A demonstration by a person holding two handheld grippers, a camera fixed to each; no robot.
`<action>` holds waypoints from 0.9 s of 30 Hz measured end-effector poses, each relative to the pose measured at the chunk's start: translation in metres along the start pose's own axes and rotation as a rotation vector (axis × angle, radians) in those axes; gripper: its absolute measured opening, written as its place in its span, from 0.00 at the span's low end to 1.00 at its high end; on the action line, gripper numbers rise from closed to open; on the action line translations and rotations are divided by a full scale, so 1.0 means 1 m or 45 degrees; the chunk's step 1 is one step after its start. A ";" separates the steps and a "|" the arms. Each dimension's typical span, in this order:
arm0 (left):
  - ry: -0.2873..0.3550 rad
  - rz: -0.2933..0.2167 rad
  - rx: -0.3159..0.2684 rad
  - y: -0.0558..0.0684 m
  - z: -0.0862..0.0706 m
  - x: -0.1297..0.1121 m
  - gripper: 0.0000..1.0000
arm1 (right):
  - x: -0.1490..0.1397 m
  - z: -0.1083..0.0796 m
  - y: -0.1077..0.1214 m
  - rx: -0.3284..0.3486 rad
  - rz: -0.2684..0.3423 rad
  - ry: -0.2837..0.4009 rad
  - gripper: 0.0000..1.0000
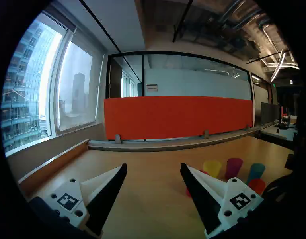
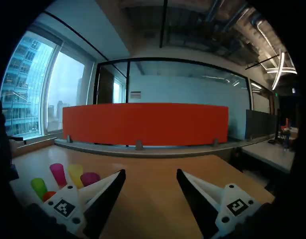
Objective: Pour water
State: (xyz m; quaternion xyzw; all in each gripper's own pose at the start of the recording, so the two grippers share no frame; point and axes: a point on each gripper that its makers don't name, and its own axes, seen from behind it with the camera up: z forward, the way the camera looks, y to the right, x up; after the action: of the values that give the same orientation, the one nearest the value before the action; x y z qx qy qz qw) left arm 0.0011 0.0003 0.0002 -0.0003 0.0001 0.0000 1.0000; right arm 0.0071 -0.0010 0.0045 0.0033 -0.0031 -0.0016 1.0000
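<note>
My left gripper (image 1: 153, 165) has its jaws spread wide, with nothing between them but bare wooden table (image 1: 153, 211). The cups stand off to the right of its right finger. A yellow cup (image 1: 212, 168), a magenta cup (image 1: 234, 167) and a teal cup (image 1: 256, 172) form a row just past the fingertip. An orange cup (image 1: 256, 185) is nearer, its base cut off by the finger's white body. A red sliver (image 1: 188, 191) peeks out at that finger's inner edge; most of it is hidden, so I can't say what it is.

In the right gripper view, my right gripper (image 2: 151, 171) is likewise wide open and empty. Here the cups sit left of the left finger: a pink cup (image 2: 57, 173), the yellow cup (image 2: 75, 174) and a purple cup (image 2: 89, 178) whose lower part is behind the finger. A green cup (image 2: 39, 187) is farther left, and just the top of the orange cup (image 2: 48, 195) shows above the finger's body. I can't tell whether any cup holds water. An orange partition (image 2: 145, 123) stands beyond both jaws.
</note>
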 end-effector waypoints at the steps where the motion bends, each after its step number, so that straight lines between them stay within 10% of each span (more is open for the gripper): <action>1: 0.001 0.000 -0.003 0.001 0.001 0.005 1.00 | 0.004 0.001 -0.001 0.007 -0.001 -0.002 0.99; 27: 0.052 0.043 -0.126 0.023 0.017 0.142 1.00 | 0.113 0.009 -0.004 0.103 0.022 -0.004 0.99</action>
State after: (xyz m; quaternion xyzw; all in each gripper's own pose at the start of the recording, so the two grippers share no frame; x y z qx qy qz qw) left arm 0.1435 0.0231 0.0173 -0.0498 0.0207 0.0170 0.9984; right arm 0.1200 -0.0056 0.0137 0.0439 -0.0049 0.0072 0.9990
